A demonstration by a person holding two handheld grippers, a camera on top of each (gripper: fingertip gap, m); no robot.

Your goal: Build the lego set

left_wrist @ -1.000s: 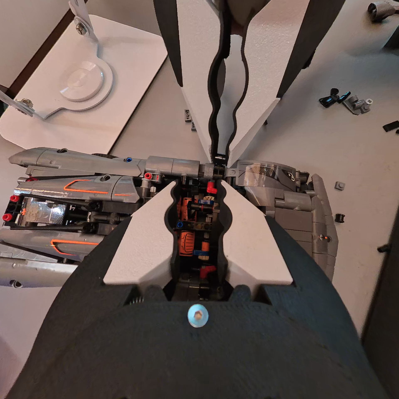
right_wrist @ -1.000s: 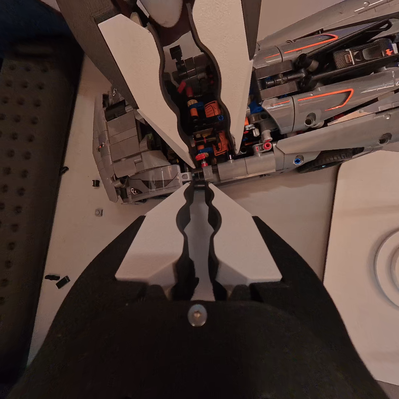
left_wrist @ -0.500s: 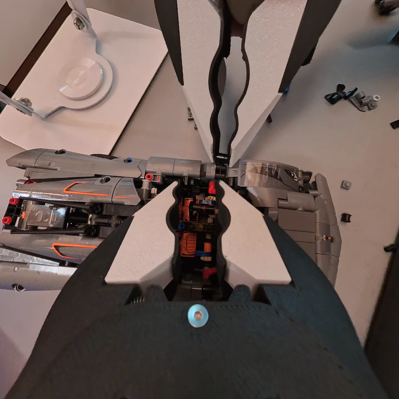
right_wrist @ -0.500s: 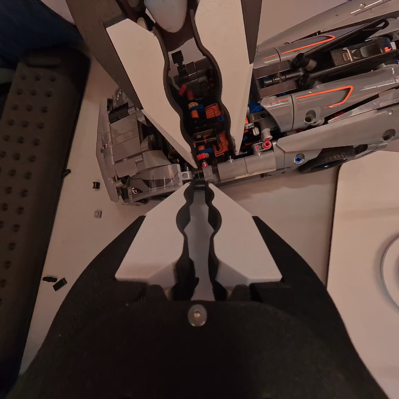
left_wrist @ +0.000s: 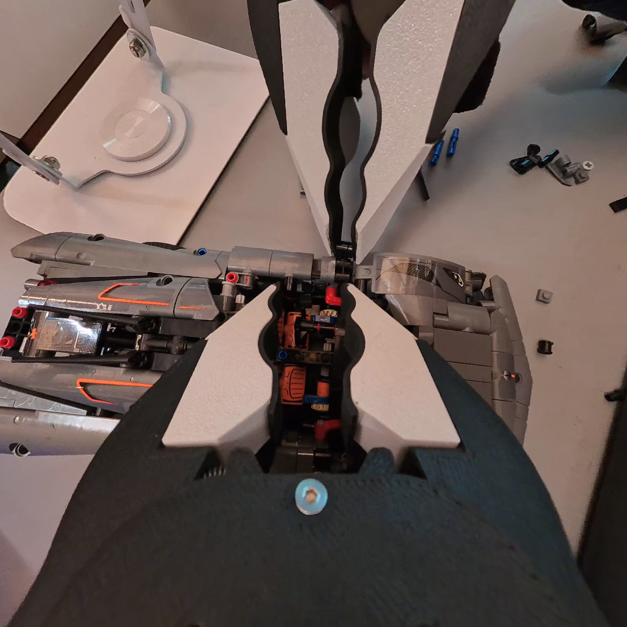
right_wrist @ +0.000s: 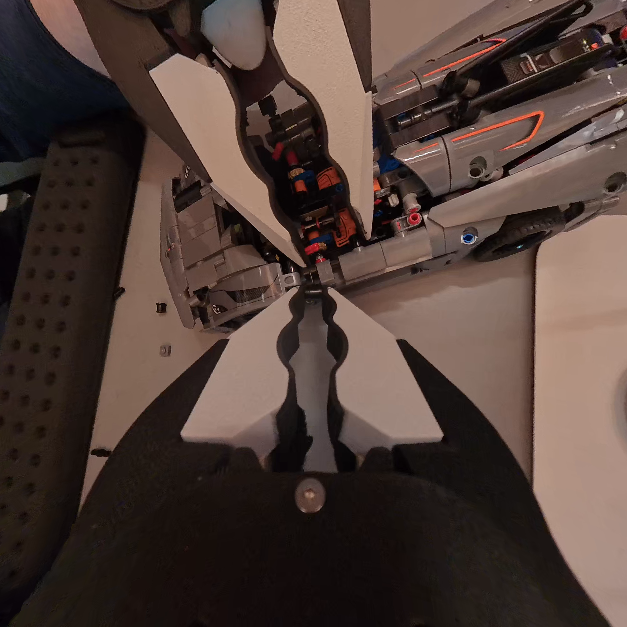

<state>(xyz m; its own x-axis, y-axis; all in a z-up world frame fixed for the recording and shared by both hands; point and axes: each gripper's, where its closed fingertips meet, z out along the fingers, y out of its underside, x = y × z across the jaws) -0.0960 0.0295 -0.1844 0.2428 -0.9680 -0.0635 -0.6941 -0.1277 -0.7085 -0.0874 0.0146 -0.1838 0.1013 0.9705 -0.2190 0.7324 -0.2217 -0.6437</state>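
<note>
A grey Lego car [left_wrist: 458, 325] with orange stripes lies on the white table; it also shows in the right wrist view [right_wrist: 210, 230]. My left gripper [left_wrist: 310, 288] is open, its jaws apart over the car's open cockpit with orange seats. My right gripper [right_wrist: 311, 293] is shut on a small black pin [right_wrist: 312, 292] at the car's side rail, between the grey sill and the front wheel arch. In the left wrist view the right gripper [left_wrist: 343, 242] comes in from the top with the black pin [left_wrist: 343, 249] at its tips.
A white base plate with a metal bracket [left_wrist: 135, 129] lies beyond the car's rear. Two blue pins [left_wrist: 444, 146], black and grey loose parts [left_wrist: 549, 166], a grey stud [left_wrist: 544, 296] and a black bush [left_wrist: 545, 346] lie near the car's front. A dark perforated mat [right_wrist: 51, 305] borders the table.
Both grippers have stayed at the car. The right gripper has shifted slightly, so two blue pins now show behind it. The black pin stays at the side rail.
</note>
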